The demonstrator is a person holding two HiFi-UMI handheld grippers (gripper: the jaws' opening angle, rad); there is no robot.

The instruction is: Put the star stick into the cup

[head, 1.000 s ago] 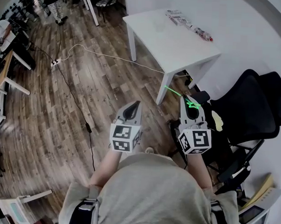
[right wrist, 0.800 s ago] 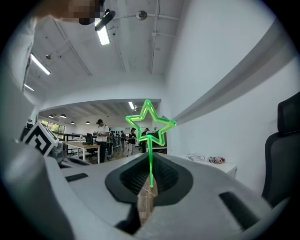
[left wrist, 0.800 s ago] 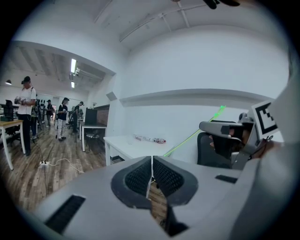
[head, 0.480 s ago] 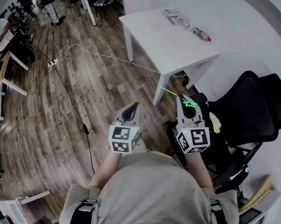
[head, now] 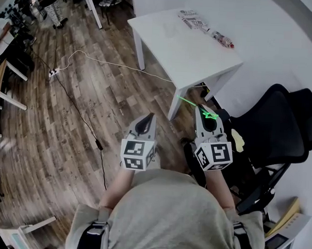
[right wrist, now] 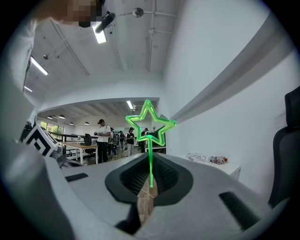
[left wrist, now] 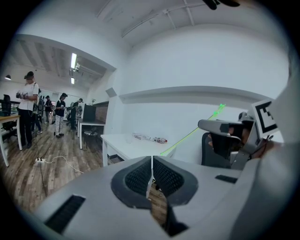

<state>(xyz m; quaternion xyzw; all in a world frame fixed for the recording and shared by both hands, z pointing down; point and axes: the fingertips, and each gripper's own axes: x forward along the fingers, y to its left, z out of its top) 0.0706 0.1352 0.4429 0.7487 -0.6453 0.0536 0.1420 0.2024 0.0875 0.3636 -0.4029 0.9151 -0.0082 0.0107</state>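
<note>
The green star stick is pinched between the jaws of my right gripper. Its star rises above the jaws in the right gripper view, and the thin stem slants out to the left of that gripper. My left gripper is held beside it at waist height, shut with nothing between the jaws. Both point toward the white table. I cannot make out a cup in any view.
On the table's far edge lie a printed packet and a small bottle with a red end. Black office chairs stand close on the right. A white cable runs over the wooden floor. People stand far off.
The table and floor have slid slightly in the head view as the person shifted. Both grippers keep the same pose, and the star stick stays held.
</note>
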